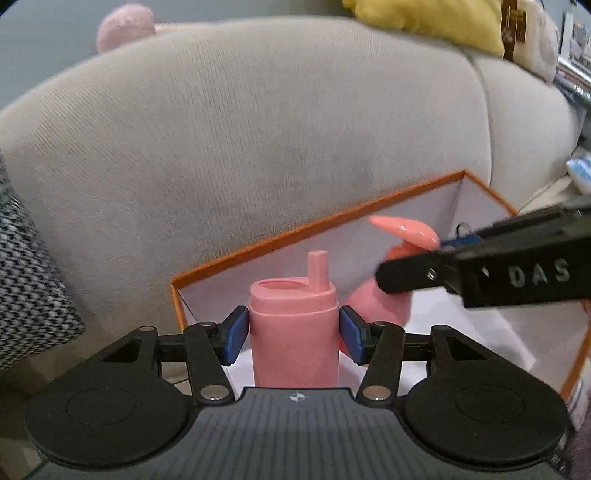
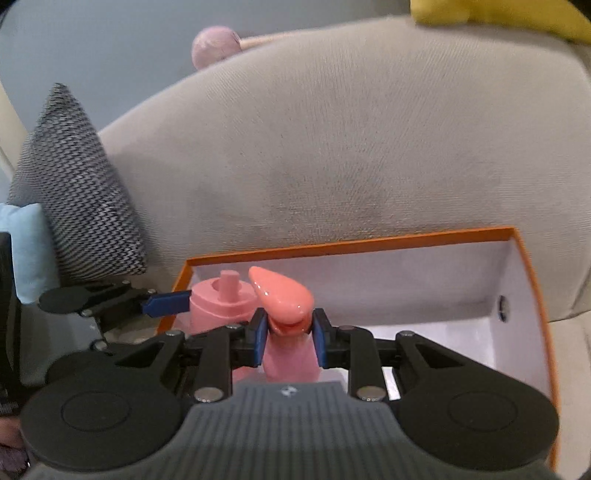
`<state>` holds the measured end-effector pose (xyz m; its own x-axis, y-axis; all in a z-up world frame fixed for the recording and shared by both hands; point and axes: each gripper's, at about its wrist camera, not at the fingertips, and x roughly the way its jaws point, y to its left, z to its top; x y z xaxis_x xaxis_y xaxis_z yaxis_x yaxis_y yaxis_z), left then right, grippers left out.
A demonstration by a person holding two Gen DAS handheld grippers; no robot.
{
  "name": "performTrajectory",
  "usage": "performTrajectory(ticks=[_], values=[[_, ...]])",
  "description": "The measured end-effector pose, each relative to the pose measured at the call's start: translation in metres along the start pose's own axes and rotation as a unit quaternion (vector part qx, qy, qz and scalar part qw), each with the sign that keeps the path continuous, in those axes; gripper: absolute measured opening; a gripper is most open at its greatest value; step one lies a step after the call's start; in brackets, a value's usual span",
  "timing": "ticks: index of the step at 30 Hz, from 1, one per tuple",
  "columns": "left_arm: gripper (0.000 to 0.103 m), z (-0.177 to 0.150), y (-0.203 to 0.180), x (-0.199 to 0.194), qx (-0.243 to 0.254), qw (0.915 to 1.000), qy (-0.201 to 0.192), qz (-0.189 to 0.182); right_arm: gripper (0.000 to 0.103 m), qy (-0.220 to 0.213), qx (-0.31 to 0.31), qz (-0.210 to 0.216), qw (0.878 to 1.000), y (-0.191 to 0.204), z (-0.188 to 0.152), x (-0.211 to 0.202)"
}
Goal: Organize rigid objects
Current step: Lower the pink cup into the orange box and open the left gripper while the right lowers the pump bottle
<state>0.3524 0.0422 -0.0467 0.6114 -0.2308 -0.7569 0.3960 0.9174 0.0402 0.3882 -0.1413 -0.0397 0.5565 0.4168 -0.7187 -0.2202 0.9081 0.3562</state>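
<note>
A pink bottle with a spout (image 1: 294, 332) stands between my left gripper's (image 1: 294, 332) blue pads; the gripper is shut on its body at the near left end of an orange-rimmed white box (image 1: 280, 238). My right gripper (image 2: 289, 338) is shut on the neck of a pink pump bottle (image 2: 290, 360) with a glossy pump head (image 2: 280, 295), inside the same box (image 2: 351, 243). The spout bottle (image 2: 218, 302) and left gripper (image 2: 166, 302) show at left in the right wrist view. The right gripper (image 1: 402, 275) crosses the left wrist view at right.
The box sits on a grey sofa (image 1: 258, 129) against its backrest. A black-and-white patterned cushion (image 2: 77, 199) and a light blue cushion (image 2: 29, 251) lie left of the box. A yellow cushion (image 1: 436, 18) and a pink plush (image 1: 125, 26) are atop the backrest.
</note>
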Motion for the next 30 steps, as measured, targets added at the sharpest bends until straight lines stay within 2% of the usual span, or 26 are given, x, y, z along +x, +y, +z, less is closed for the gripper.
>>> performTrajectory(ticks=[6, 12, 15, 22, 25, 30], values=[[0.061, -0.007, -0.006, 0.018, 0.055, 0.9982, 0.012, 0.021, 0.027, 0.019, -0.001, 0.002, 1.000, -0.001, -0.002, 0.033], [0.063, -0.009, -0.021, 0.024, 0.114, 0.9917, 0.016, 0.058, 0.027, 0.021, 0.003, -0.001, 1.000, -0.003, -0.001, 0.046], [0.072, -0.010, -0.021, 0.020, 0.121, 0.9908, 0.003, 0.061, 0.027, 0.018, -0.009, -0.004, 1.000, 0.001, -0.002, 0.048], [0.076, -0.014, -0.011, -0.015, 0.094, 0.9935, -0.024, 0.059, 0.027, 0.013, -0.031, -0.014, 0.999, 0.014, -0.004, 0.046], [0.086, -0.020, -0.006, -0.039, 0.068, 0.9947, -0.040, 0.066, 0.027, 0.011, -0.039, -0.025, 0.999, 0.019, -0.002, 0.051], [0.086, -0.025, 0.001, -0.039, 0.031, 0.9973, -0.016, 0.064, 0.027, 0.018, -0.029, -0.024, 0.999, 0.026, -0.001, 0.061]])
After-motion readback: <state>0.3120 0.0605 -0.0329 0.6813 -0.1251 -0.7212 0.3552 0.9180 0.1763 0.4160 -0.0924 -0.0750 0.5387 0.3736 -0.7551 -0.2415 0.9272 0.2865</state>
